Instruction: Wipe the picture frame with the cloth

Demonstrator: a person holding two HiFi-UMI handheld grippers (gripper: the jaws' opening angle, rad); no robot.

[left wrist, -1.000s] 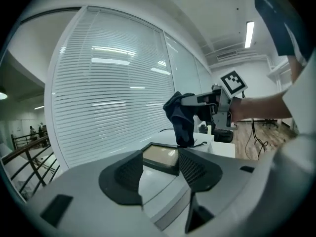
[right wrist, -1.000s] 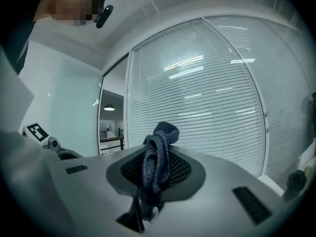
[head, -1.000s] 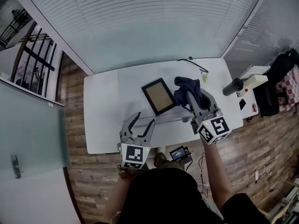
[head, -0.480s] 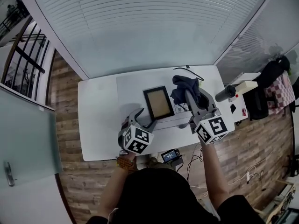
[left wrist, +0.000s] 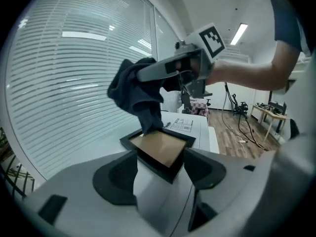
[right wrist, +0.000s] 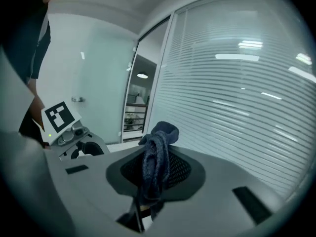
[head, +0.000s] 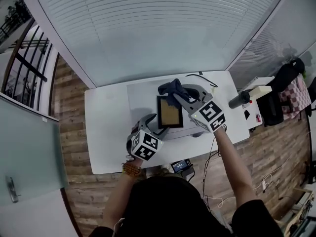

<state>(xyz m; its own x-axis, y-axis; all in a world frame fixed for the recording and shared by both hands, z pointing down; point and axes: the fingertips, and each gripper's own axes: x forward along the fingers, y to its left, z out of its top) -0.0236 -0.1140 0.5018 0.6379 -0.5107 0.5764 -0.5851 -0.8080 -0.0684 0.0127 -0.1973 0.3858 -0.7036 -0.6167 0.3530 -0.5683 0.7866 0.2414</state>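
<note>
A black-rimmed rectangular picture frame (head: 169,111) with a tan panel lies flat near the middle of the white table (head: 106,127), its sides roughly square with the tabletop's edges.

The left gripper (head: 154,124) comes in from the near edge, tilted downwards. Its jaws have just been opening and stand wide apart. The frame's near left corner (left wrist: 160,149) sits between them, but neither pad clearly presses on it, so the claw is released.

The right gripper (head: 175,95) reaches in from the right side, over the frame's far end. Its jaws are clenched on a crumpled dark blue cloth (head: 169,88). In the right gripper view the cloth (right wrist: 155,164) is pinched between the pads and bunches up past the tips. From the left gripper view the bundle (left wrist: 136,90) hangs below the jaws, and its lowest fold reaches the frame's far edge.

A thin black cable (head: 202,78) lies along the tabletop's far edge, towards the far right corner
</note>
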